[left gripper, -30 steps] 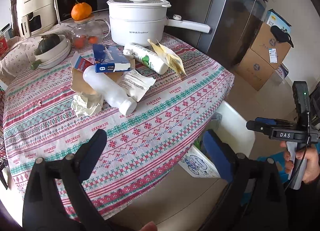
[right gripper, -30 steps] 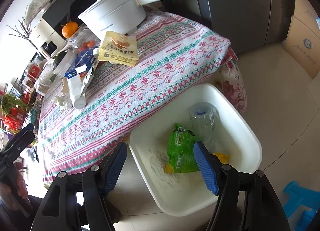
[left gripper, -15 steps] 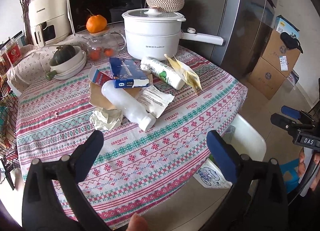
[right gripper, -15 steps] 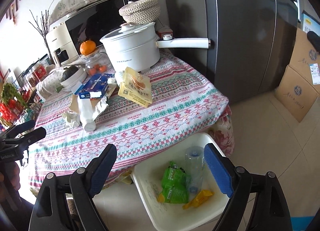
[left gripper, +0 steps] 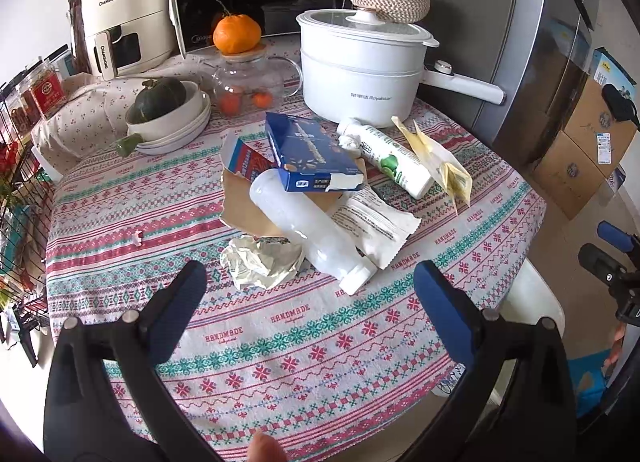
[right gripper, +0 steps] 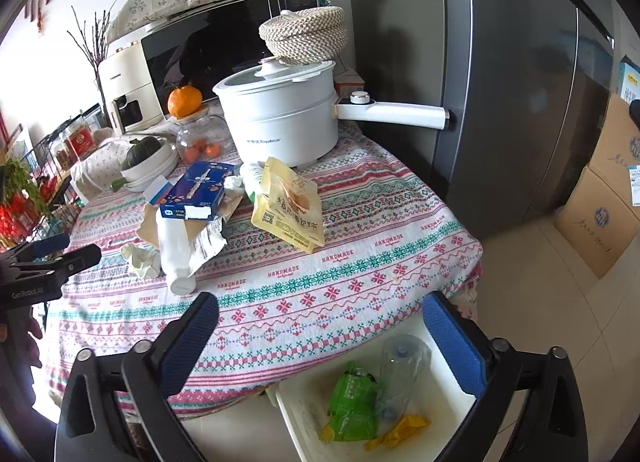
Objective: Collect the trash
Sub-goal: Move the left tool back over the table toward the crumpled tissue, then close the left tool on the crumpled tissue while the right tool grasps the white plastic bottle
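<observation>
Your trash sits clustered mid-counter [left gripper: 320,342]: white plastic bottle [left gripper: 308,234] lying on side, cap toward you, over torn brown card [left gripper: 244,206] and white printed wrapper [left gripper: 376,222]. Crumpled white paper [left gripper: 260,258] just beside bottle. Blue box [left gripper: 312,154], flap torn, rests tilted on bottle's far end. Small red-and-blue carton [left gripper: 244,158] behind. White-and-green tube [left gripper: 388,154] lying next to yellow snack pouch [right gripper: 290,204]. In white bin [right gripper: 448,402] on floor: green wrapper [right gripper: 352,402], clear bottle [right gripper: 400,366], yellow wrapper [right gripper: 400,428].
</observation>
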The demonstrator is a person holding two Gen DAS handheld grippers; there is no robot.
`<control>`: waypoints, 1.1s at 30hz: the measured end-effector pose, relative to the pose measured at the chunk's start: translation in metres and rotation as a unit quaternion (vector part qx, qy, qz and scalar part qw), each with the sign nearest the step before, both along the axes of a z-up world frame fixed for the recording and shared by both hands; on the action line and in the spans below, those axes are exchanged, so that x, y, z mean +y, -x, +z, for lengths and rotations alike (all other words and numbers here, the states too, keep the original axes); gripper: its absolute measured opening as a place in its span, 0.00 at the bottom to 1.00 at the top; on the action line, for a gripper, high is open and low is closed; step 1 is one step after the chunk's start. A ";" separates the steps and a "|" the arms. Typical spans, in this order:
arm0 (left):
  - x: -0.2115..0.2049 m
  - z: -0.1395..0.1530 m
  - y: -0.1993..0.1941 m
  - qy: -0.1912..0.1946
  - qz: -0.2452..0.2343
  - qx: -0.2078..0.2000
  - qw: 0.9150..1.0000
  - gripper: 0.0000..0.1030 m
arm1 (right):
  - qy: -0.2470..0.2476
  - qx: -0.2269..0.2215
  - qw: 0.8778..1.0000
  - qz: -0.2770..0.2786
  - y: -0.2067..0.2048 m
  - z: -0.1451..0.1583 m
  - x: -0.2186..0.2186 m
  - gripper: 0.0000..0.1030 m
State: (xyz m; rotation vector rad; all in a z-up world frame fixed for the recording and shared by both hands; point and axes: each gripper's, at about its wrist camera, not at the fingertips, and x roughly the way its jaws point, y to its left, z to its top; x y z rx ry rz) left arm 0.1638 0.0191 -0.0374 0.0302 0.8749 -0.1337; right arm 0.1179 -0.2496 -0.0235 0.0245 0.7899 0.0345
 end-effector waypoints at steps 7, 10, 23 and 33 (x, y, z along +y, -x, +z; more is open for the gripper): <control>0.019 -0.034 -0.048 -0.006 0.052 0.058 0.997 0.99 | 0.012 0.024 1.000 0.010 -0.028 -0.015 0.012 1.00; 0.032 -0.046 -0.065 0.028 0.078 0.076 0.994 0.95 | 0.010 0.031 0.999 0.016 -0.037 -0.019 0.017 1.00; 0.044 -0.083 -0.078 0.059 0.097 0.159 0.981 0.49 | 0.007 0.046 0.998 0.037 -0.051 -0.031 0.040 1.00; 0.062 -0.060 -0.054 0.095 0.085 0.126 0.984 0.14 | 0.014 0.047 0.997 0.061 -0.051 -0.037 0.063 1.00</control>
